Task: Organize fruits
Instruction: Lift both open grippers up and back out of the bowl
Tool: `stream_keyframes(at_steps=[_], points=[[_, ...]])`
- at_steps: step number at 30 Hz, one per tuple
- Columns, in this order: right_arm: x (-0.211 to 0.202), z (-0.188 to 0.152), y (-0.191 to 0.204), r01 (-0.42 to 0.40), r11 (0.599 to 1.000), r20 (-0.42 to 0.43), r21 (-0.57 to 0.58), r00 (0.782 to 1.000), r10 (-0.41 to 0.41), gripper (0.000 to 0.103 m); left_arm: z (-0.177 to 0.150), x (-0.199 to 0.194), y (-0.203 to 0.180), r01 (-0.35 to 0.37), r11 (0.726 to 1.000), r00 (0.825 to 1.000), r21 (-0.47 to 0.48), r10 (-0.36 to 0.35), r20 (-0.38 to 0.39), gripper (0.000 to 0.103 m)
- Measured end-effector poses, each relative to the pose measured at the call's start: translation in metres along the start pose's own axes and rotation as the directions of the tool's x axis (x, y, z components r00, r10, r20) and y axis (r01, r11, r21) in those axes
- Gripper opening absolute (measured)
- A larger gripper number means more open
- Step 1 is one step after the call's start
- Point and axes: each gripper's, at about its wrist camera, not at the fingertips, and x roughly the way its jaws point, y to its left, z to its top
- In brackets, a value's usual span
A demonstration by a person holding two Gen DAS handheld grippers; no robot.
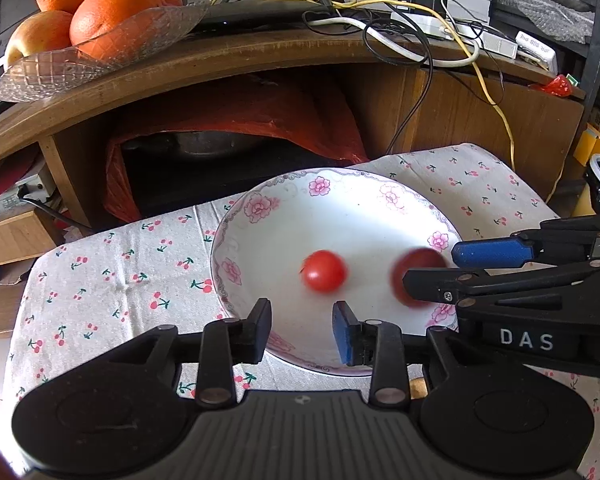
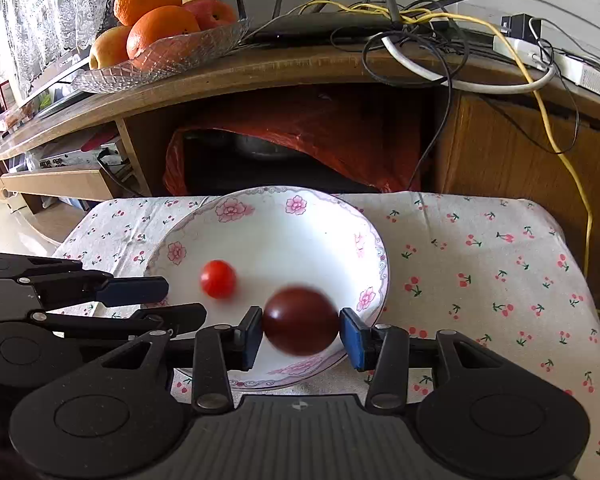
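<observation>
A white flowered bowl (image 1: 268, 216) (image 2: 260, 220) sits on a cherry-print cloth. A small bright red tomato (image 1: 324, 271) (image 2: 218, 279), motion-blurred, lies in it. A larger dark red fruit (image 2: 300, 321) (image 1: 416, 264), also blurred, is between the pads of my right gripper (image 2: 300, 334), over the bowl's near rim; the pads stand at its sides, with a small gap on the right. My left gripper (image 1: 302, 328) is open and empty over the bowl's near edge, just before the small tomato. Each gripper shows in the other's view: the right one (image 1: 432, 268), the left one (image 2: 180, 304).
A glass dish (image 1: 100, 60) (image 2: 172, 56) with oranges and apples stands on a wooden shelf behind. Tangled cables and a power strip (image 1: 440, 28) (image 2: 540, 52) lie on the shelf at right. Below the shelf is a red bag (image 1: 240, 120) over a pot.
</observation>
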Motion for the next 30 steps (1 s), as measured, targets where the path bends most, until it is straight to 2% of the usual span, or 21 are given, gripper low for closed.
stream_keyframes(at_steps=[5,17,30], points=[[-0.006,0.003,0.001,0.001,1.000,0.027,-0.014,1.000,-0.001,0.041,0.001,-0.005,0.001,-0.004,1.000,1.000,-0.008,0.004,0.013,0.046],[-0.028,0.000,0.005,0.026,0.999,0.039,-0.027,0.999,-0.025,0.041,0.001,-0.026,-0.004,0.030,1.000,0.999,-0.004,-0.030,0.040,0.047],[-0.061,-0.021,0.023,0.027,0.999,0.029,-0.020,0.999,-0.026,0.041,-0.022,-0.056,-0.008,0.068,0.998,0.997,0.019,-0.069,0.023,0.047]])
